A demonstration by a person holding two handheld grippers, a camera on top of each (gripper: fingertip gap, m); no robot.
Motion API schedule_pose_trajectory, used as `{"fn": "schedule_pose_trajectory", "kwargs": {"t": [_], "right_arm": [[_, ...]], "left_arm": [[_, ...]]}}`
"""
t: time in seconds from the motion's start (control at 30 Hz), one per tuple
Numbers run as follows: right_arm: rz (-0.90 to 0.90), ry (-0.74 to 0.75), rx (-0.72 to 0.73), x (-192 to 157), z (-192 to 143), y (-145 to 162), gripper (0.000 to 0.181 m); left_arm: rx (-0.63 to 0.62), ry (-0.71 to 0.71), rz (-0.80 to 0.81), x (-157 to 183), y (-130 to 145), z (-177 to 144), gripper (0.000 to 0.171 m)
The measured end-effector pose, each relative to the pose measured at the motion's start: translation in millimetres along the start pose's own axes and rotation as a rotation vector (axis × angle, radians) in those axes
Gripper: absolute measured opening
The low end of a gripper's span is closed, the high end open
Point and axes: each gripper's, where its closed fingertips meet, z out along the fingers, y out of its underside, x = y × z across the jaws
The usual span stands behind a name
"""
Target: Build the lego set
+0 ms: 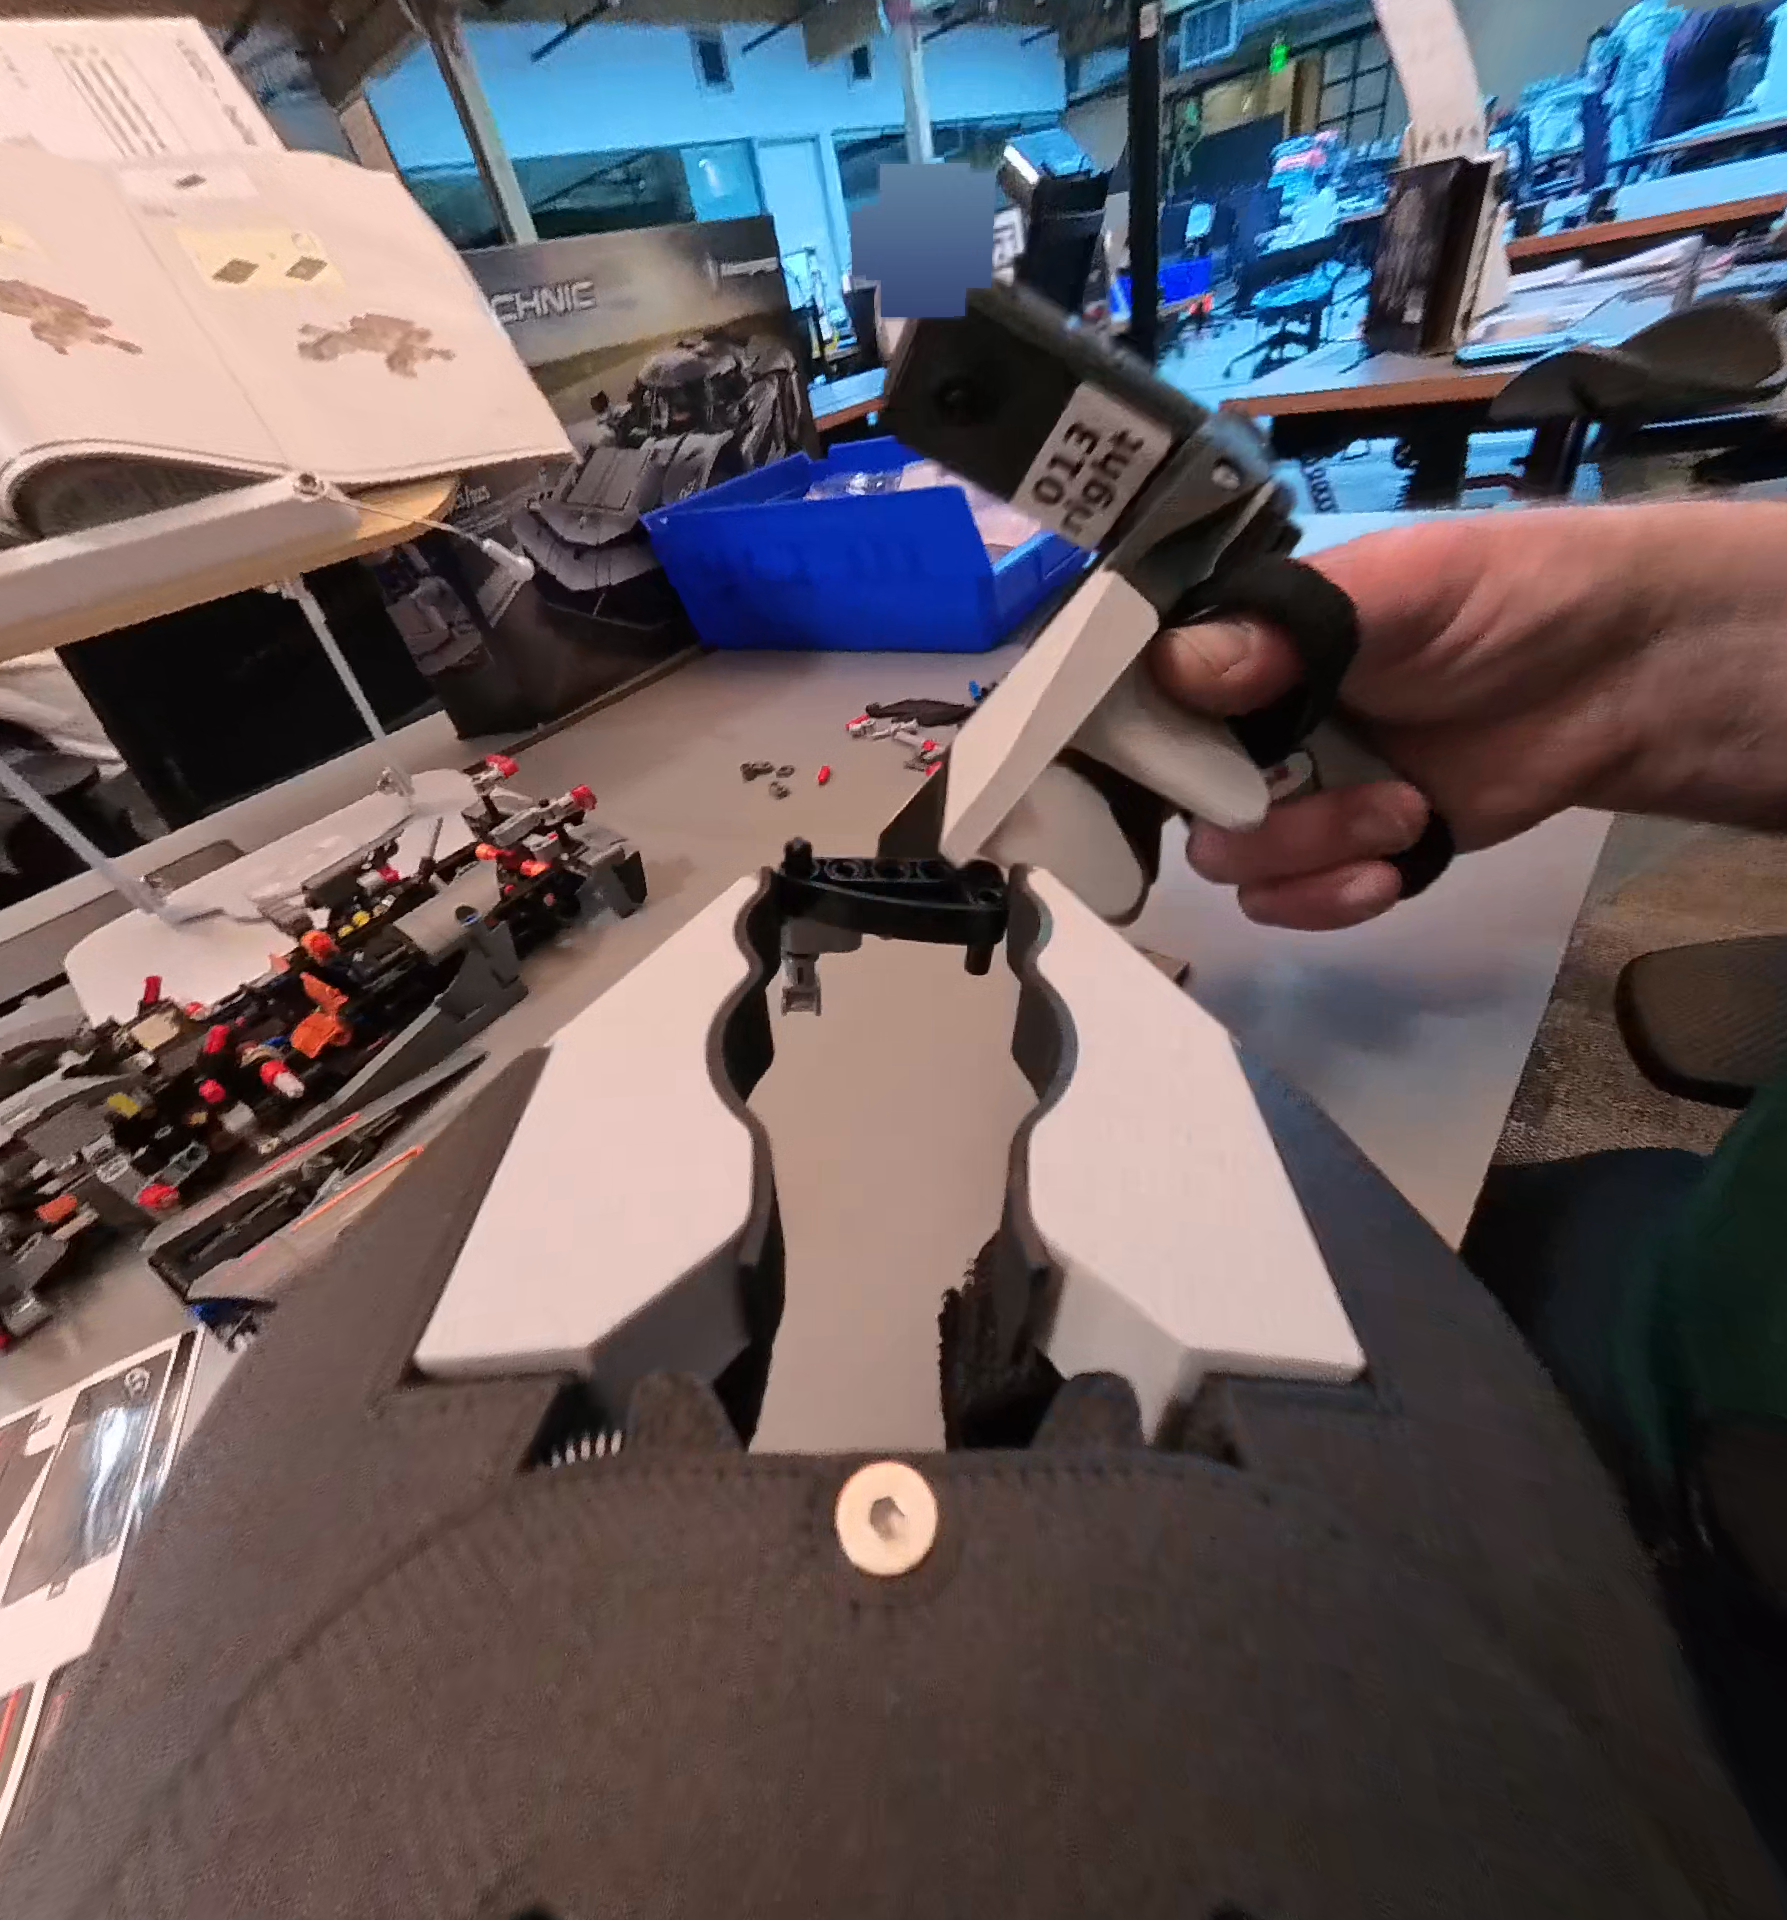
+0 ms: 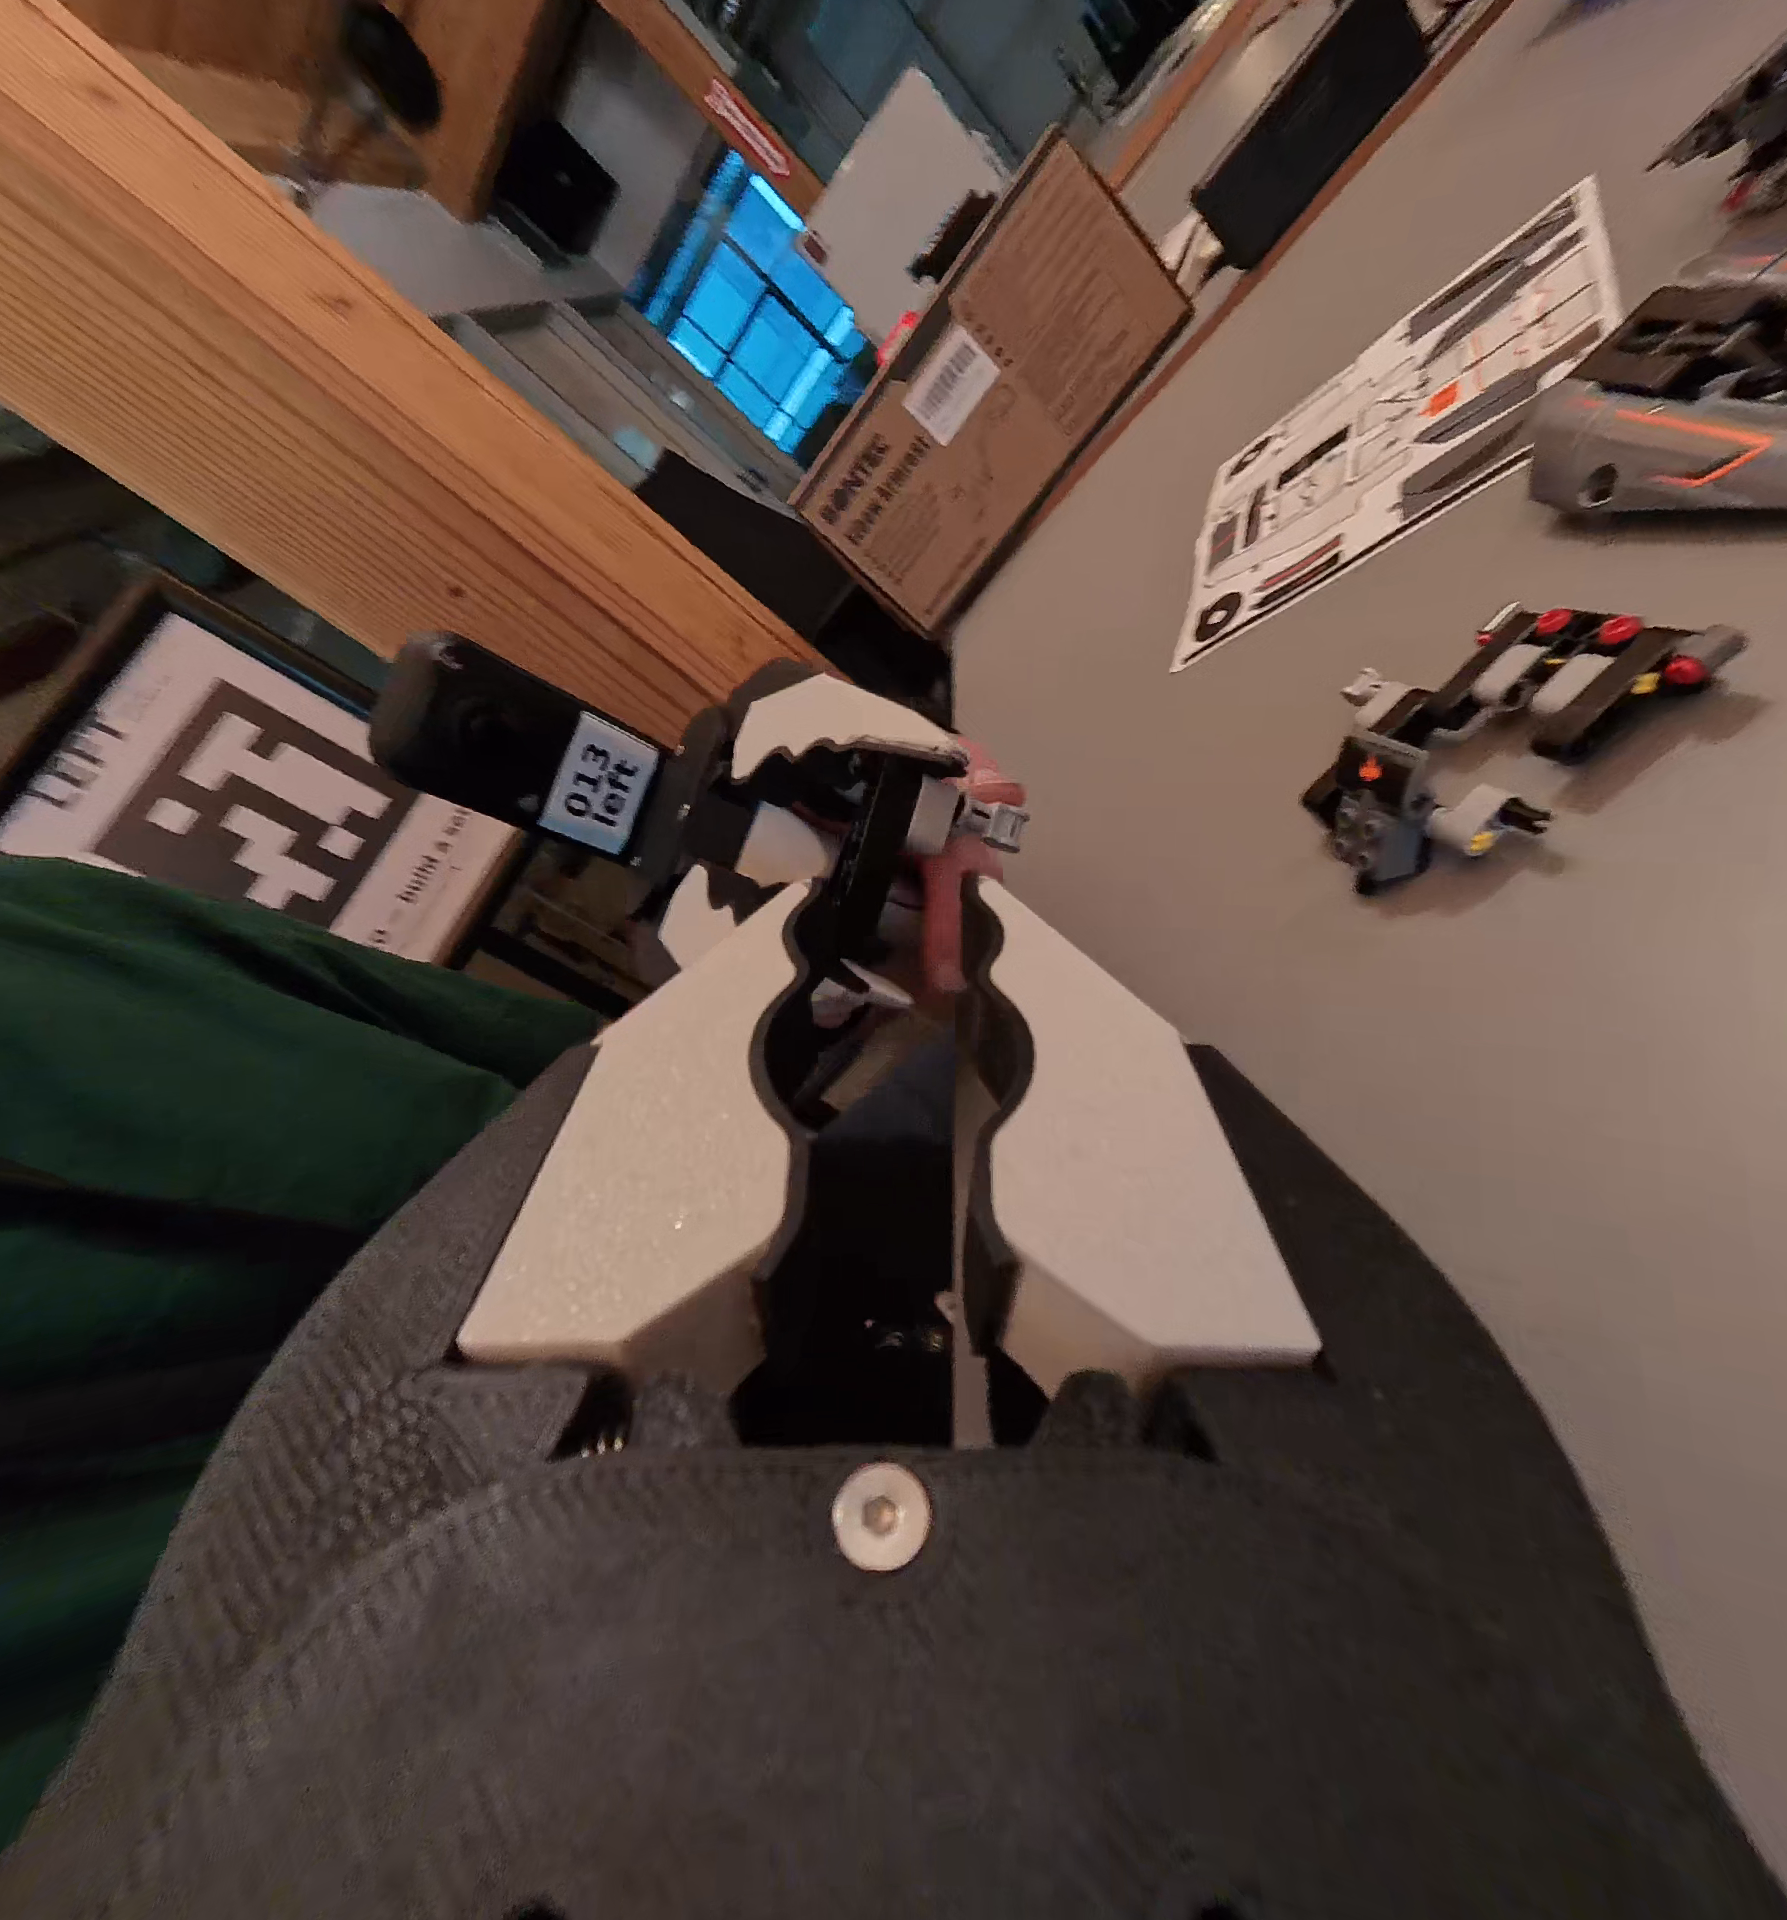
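My left gripper is shut on a black beam with round holes and holds it across its fingertips above the table. A small grey connector hangs under the beam's left end. My right gripper comes down from the upper right, its tips at the beam's right end. In the right wrist view the right gripper has its jaws apart. The black beam shows edge-on just past them, held by the left gripper.
A partly built dark Lego vehicle lies on the grey table at the left, beside a sticker sheet. An open instruction book, the set's box and a blue bin stand behind. A small sub-assembly lies apart. Left and right tips are no more than a few centimetres apart.
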Motion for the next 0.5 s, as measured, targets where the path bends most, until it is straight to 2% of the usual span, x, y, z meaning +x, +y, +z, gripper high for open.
{"fn": "schedule_pose_trajectory", "kwargs": {"t": [0.13,0.23,0.33,0.4,0.5], "right_arm": [[0.040,-0.100,-0.023,-9.5,5.5,4.9,0.012],[0.023,-0.103,-0.022,-10.6,7.0,3.6,0.008],[-0.040,0.003,-0.040,1.7,5.4,2.7,0.005],[-0.100,0.169,-0.103,25.9,0.3,6.3,0.005],[-0.204,0.382,-0.233,56.2,-7.9,11.7,0.005]], "left_arm": [[0.002,0.023,0.078,5.2,-2.9,2.5,0.042],[0.011,0.023,0.093,3.9,-3.9,3.5,0.042],[-0.041,0.000,0.113,-2.8,3.3,3.9,0.046],[-0.100,-0.009,0.124,-12.9,10.9,-1.4,0.050],[-0.270,-0.034,0.170,-39.8,39.7,-11.0,0.047]]}}
